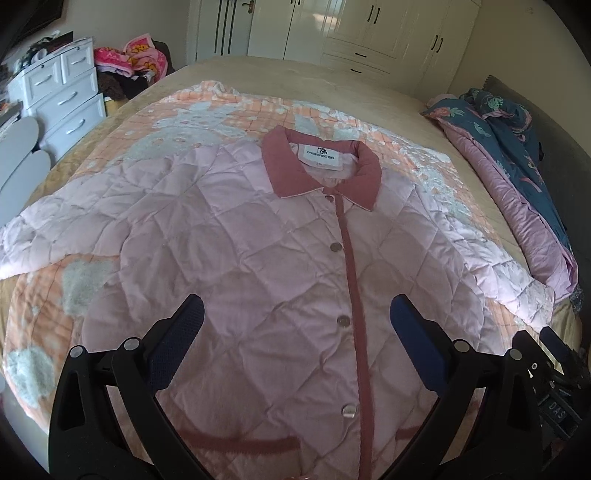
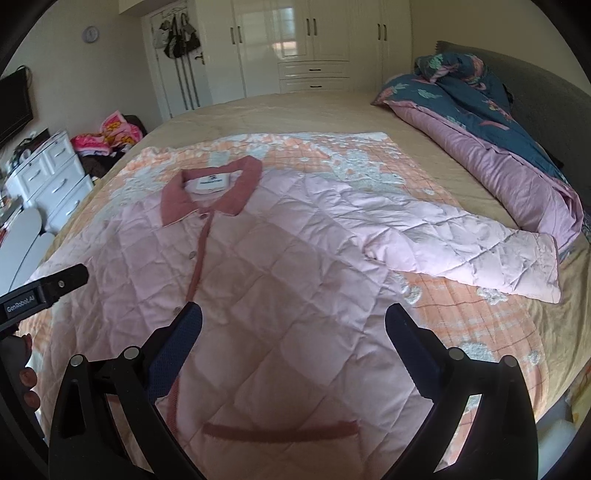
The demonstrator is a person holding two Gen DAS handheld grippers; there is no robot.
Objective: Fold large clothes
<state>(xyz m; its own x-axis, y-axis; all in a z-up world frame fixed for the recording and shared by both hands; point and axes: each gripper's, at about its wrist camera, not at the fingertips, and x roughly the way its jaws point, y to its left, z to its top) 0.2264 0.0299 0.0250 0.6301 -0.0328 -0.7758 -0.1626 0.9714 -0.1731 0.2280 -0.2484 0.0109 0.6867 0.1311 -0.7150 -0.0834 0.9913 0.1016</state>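
A pink quilted jacket (image 1: 258,258) with a dark pink collar (image 1: 325,166) lies flat and buttoned, front up, on an orange patterned blanket (image 1: 192,114) on the bed. Both sleeves are spread out to the sides; the right sleeve (image 2: 461,251) shows in the right wrist view. My left gripper (image 1: 295,317) is open and empty above the jacket's lower middle. My right gripper (image 2: 293,325) is open and empty above the jacket's (image 2: 277,277) lower right half. The left gripper's body (image 2: 44,291) shows at the left edge of the right wrist view.
A rolled blue and pink duvet (image 1: 517,166) lies along the bed's right side by the grey headboard (image 2: 535,92). A white drawer unit (image 1: 62,96) and a pile of pink clothes (image 1: 129,59) stand left of the bed. White wardrobes (image 1: 351,29) line the far wall.
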